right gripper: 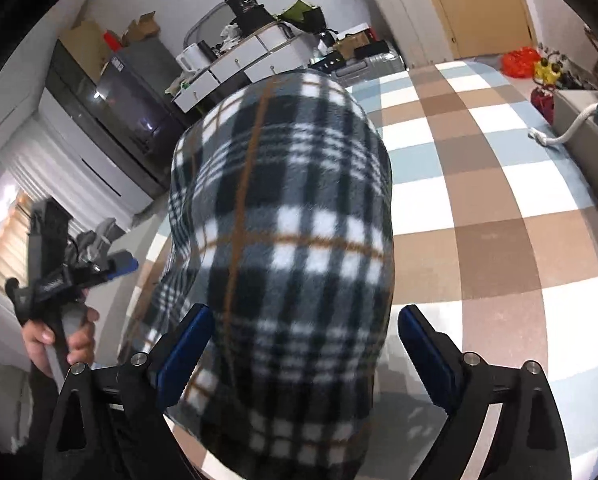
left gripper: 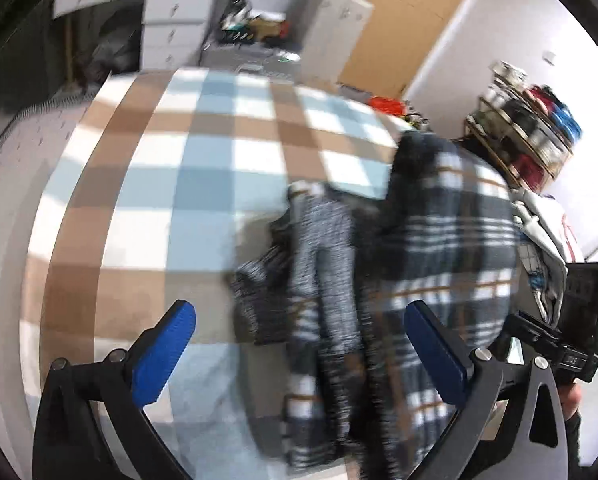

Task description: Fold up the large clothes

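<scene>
Plaid fleece garment (right gripper: pixel 291 240) lay bunched in a tall heap on the checked bedspread (right gripper: pixel 479 208), near the bed's edge closest to both cameras. Right gripper (right gripper: pixel 303 360) stood with its blue pads spread wide on either side of that heap; the left pad seemed to brush the fleece, the right one was clear of it, so nothing was clamped. Left gripper (left gripper: pixel 299 352) was likewise wide apart above the garment's blurred, rumpled side (left gripper: pixel 379 280), holding nothing. Beyond the garment, at the far edge of the bedspread, sat white drawers (right gripper: pixel 239 60) piled with clutter and a pale wardrobe (right gripper: pixel 403 12). Right of the garment, past the bedspread, lay a red bag (right gripper: pixel 519 60) and a white rope (right gripper: pixel 567 128).
</scene>
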A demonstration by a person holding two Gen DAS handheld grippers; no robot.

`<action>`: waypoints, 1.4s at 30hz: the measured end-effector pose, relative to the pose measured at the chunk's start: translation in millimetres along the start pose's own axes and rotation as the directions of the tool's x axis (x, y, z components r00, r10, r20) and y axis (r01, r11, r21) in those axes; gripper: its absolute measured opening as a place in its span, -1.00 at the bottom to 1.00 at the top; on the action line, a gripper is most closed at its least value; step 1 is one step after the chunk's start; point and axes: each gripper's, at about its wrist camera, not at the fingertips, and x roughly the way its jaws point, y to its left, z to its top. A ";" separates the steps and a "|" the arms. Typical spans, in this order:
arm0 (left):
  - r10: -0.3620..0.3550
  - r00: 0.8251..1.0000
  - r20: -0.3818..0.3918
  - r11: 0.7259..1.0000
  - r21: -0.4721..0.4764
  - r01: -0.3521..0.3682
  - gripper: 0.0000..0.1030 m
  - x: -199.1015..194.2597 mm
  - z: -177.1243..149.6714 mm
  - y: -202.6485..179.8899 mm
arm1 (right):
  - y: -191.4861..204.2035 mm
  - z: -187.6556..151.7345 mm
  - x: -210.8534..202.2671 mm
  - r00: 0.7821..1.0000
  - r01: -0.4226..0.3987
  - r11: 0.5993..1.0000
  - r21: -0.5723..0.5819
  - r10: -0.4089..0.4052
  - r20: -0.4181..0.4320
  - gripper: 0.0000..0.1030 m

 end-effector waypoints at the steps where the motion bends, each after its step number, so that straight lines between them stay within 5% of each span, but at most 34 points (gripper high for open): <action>1: -0.034 0.999 -0.030 0.999 -0.011 0.034 0.98 5.7 3.1 1.2 | -1.4 1.4 1.9 1.000 -0.005 1.000 0.006 0.005 -0.004 0.87; 4: -0.170 0.977 -0.132 0.985 -0.025 0.169 0.98 25.3 5.3 0.5 | -4.2 8.0 8.1 0.999 -0.030 0.999 0.015 0.031 -0.021 0.89; 8: -0.247 0.944 -0.216 0.968 -0.014 0.250 0.98 47.5 5.0 -10.9 | -7.9 11.6 13.0 0.996 -0.076 0.996 0.044 0.078 -0.049 0.90; 11: -0.361 0.897 -0.254 0.933 -0.097 0.347 0.98 65.2 9.8 -9.7 | -11.0 13.1 16.9 0.991 -0.104 0.992 0.069 0.109 -0.076 0.92; 15: -0.406 0.844 -0.352 0.914 -0.187 0.361 0.96 93.7 10.8 -8.6 | -16.0 17.5 23.8 0.984 -0.131 0.987 0.096 0.141 -0.107 0.92; 16: -0.405 0.841 -0.358 0.914 -0.175 0.365 0.97 95.5 11.4 -11.0 | -15.7 17.8 24.9 0.984 -0.128 0.987 0.093 0.139 -0.113 0.92; 22: -0.406 0.836 -0.368 0.913 -0.195 0.358 0.93 104.2 19.3 -19.5 | -10.5 22.7 33.6 0.984 -0.100 0.994 0.050 0.106 -0.146 0.96; 24: -0.382 0.841 -0.382 0.924 -0.160 0.347 0.48 103.2 15.4 -27.9 | -10.9 22.5 38.6 0.981 -0.110 0.992 0.056 0.118 -0.155 0.97; 30: -0.345 0.861 -0.373 0.938 -0.097 0.334 -0.01 96.6 16.0 -51.4 | -10.4 15.9 29.1 0.977 -0.145 0.988 0.053 0.151 -0.150 0.66; 36: -0.267 0.884 -0.383 0.953 0.030 0.301 -0.08 83.4 -3.8 -90.8 | -4.2 -4.9 5.4 0.976 -0.135 0.991 0.000 0.133 -0.173 0.61; 42: -0.197 0.919 -0.342 0.970 0.071 0.234 0.06 86.6 -2.0 -112.1 | -7.2 -5.2 8.3 0.975 -0.127 0.992 0.019 0.128 -0.180 0.62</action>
